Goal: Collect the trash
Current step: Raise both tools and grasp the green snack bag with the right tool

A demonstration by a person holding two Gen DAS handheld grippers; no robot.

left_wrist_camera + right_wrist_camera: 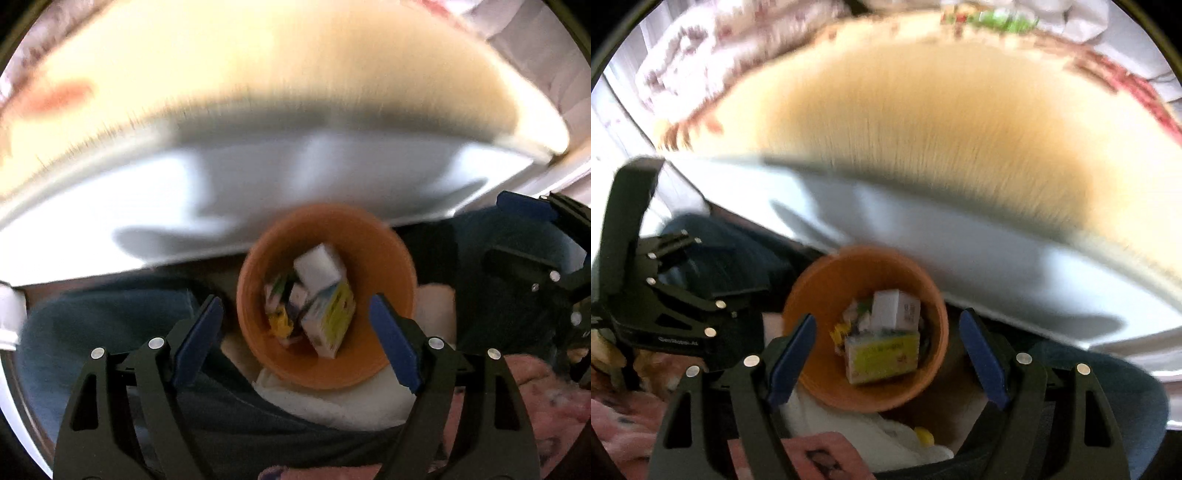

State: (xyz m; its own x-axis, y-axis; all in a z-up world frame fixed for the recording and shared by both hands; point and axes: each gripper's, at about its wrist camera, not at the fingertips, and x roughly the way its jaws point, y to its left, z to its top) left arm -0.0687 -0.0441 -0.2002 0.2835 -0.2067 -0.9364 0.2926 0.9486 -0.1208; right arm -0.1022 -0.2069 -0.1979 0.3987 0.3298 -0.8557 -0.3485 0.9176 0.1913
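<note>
An orange bin (384, 266) (820, 291) stands low between a seated person's legs. Inside it lie a white box (319, 269) (886, 306), a yellow-green carton (332, 317) (882, 354) and small crumpled wrappers (279, 321) (840, 330). My left gripper (295, 306) hovers over the bin, open, with nothing between its blue pads. My right gripper (888, 323) hangs above the same bin, also open and holding nothing. Each view catches the other gripper's black frame (532, 273) (665, 302) at its side. Both pictures are motion-blurred.
A table with a white edge (258, 177) and tan top (258, 74) runs just behind the bin; a red smear (59, 98) marks it. Blue-jeaned legs (92, 325) flank the bin. White fluffy cloth (332, 402) and pink patterned fabric (535, 398) lie below.
</note>
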